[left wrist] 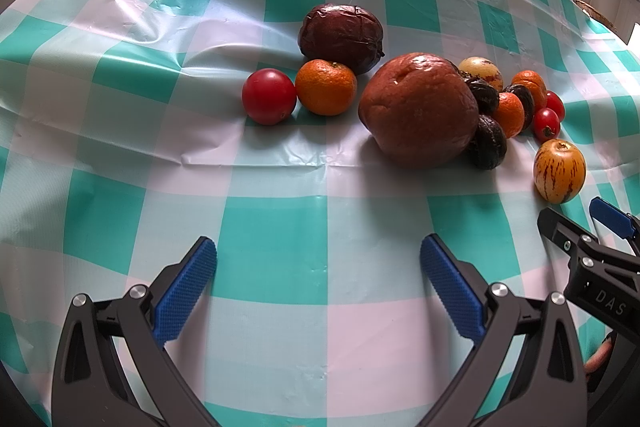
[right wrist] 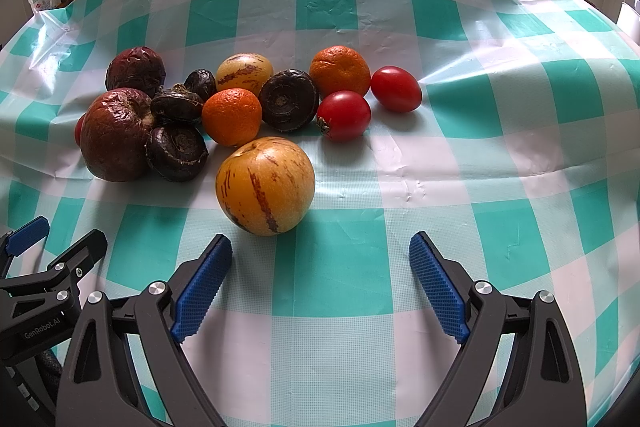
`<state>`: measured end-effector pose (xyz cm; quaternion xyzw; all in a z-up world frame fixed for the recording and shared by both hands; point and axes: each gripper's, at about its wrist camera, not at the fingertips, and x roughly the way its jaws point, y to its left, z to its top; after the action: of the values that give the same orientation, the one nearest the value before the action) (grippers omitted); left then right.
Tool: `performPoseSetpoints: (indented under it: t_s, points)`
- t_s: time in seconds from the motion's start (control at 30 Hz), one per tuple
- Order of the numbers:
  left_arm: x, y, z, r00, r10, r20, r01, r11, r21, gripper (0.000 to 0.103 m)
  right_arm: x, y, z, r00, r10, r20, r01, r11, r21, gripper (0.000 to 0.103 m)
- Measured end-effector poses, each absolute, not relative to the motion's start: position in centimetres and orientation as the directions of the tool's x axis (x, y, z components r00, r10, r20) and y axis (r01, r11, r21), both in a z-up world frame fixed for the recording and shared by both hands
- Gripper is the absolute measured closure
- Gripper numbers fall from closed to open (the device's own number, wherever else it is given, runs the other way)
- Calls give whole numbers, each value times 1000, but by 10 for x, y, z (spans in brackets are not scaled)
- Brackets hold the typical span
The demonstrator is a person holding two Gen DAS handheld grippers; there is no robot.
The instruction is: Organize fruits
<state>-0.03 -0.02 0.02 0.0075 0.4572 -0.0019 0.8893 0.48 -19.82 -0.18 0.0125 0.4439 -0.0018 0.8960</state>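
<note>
One striped yellow fruit (right wrist: 265,185) lies just ahead-left of my right tool (right wrist: 320,283), nearer it than my left tool (left wrist: 318,285); both tools gape, empty.

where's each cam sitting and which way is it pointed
Left wrist: on the left gripper, low over the checked tablecloth, facing the fruit pile's left side; its open fingers and the right gripper show.
Right wrist: on the right gripper, facing the striped yellow fruit; left gripper shows.
Shared: striped yellow fruit, tablecloth.

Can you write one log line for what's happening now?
left gripper: open, empty | right gripper: open, empty | fruits: on tablecloth, untouched
</note>
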Motion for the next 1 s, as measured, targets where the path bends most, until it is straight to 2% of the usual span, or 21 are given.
performPoseSetpoints:
  t_s: [0.33,0.67,0.77,0.87,0.93,1.0]
  points:
    - [0,0,0,582,3,-813,10,1000,12,1,5,-199,-2,607,7,-795,14,1000,19,16]
    - [0,0,0,582,4,-813,10,1000,12,1,8,-186,4,622,87,-778,-90,995,40,18]
    - [0,0,0,581,4,-814,10,1000,12,1,13,-183,7,624,96,-776,-90,995,50,35]
    - [0,0,1,576,1,-817,18,1000,14,1,13,-183,8,623,102,-776,-100,994,50,39]
    - [1,1,1,559,-12,-829,43,999,15,1,15,-182,7,634,91,-768,-86,995,47,61]
    - [3,2,0,554,-29,-832,59,998,5,1,13,-187,7,643,110,-758,-75,994,80,61]
